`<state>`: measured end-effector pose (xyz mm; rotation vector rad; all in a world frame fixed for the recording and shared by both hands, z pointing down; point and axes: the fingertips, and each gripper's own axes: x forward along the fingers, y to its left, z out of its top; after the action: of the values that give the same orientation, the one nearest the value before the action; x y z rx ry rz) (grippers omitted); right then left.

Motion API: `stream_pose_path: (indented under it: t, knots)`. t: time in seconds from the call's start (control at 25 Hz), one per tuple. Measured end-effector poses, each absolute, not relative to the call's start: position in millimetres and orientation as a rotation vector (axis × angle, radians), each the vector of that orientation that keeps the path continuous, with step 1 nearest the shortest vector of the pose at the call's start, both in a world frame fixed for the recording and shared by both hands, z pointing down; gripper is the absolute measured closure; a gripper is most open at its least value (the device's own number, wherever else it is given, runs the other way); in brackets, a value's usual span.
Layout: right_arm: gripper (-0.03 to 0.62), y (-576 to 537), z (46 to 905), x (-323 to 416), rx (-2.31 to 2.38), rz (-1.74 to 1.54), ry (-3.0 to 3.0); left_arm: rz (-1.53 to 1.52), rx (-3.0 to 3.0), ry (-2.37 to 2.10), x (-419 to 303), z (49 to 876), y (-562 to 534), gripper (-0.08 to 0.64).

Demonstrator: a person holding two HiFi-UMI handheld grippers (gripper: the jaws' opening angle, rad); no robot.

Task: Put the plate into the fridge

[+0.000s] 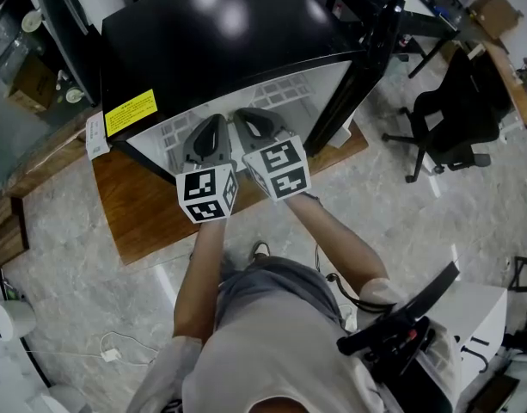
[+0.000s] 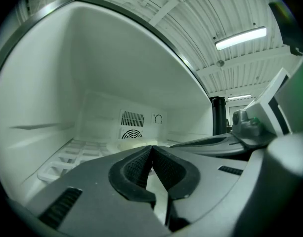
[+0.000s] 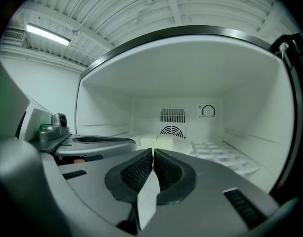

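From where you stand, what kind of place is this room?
Probably an office or lab workspace, not a home kitchen: a black office chair, a small black fridge on a wooden board, and a ceiling strip light.

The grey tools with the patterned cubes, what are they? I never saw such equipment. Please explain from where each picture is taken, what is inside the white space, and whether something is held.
No robot here: a person holds a left gripper and a right gripper. The head view comes from a camera on the person's head, looking down; the two gripper views come from cameras riding on each gripper. Both reach into an open black fridge. Inside are a white shelf and a pale rounded thing, perhaps the plate, just past the right fingers. Both pairs of fingers are pressed together; whether they pinch its rim I cannot tell.
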<state>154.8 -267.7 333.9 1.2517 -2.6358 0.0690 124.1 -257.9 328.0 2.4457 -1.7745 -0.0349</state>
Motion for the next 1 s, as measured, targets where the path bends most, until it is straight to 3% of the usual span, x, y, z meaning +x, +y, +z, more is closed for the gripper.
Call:
stream_pose_path:
  t: [0.8, 1.0]
  knots:
    - [0.575, -173.7, 301.3, 181.9, 1.328, 0.149, -2.801, -0.246, 2.441, -1.74, 114.5, 296.1, -154.0, 0.54]
    - [0.575, -164.9, 296.9, 181.0, 1.325, 0.132, -2.801, -0.17, 2.447, -1.787, 114.9, 295.9, -146.3, 0.54]
